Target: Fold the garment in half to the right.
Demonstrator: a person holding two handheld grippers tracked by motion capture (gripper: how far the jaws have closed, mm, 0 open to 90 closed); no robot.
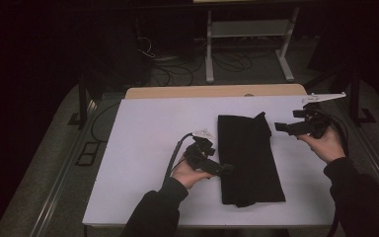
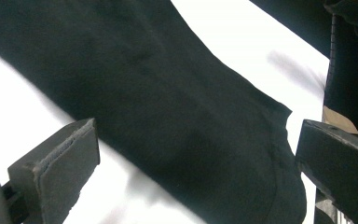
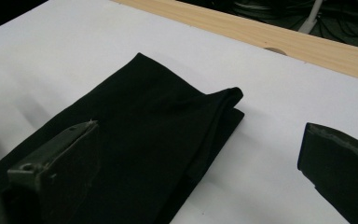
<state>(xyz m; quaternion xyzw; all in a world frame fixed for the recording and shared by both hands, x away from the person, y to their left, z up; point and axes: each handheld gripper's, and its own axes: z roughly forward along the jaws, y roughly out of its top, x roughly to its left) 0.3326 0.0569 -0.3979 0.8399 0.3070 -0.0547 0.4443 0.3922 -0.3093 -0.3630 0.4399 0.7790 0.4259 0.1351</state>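
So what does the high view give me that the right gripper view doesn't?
High view alone: both hands, the left gripper at the near left edge of the black cloth, the right gripper held off its far right corner, and the cloth's whole folded length on the white table. Right gripper view alone: close detail of the far corner, where the top layer curls up off the layer below, between that gripper's open jaws. Both share the cloth, the white tabletop and the wooden strip behind it.
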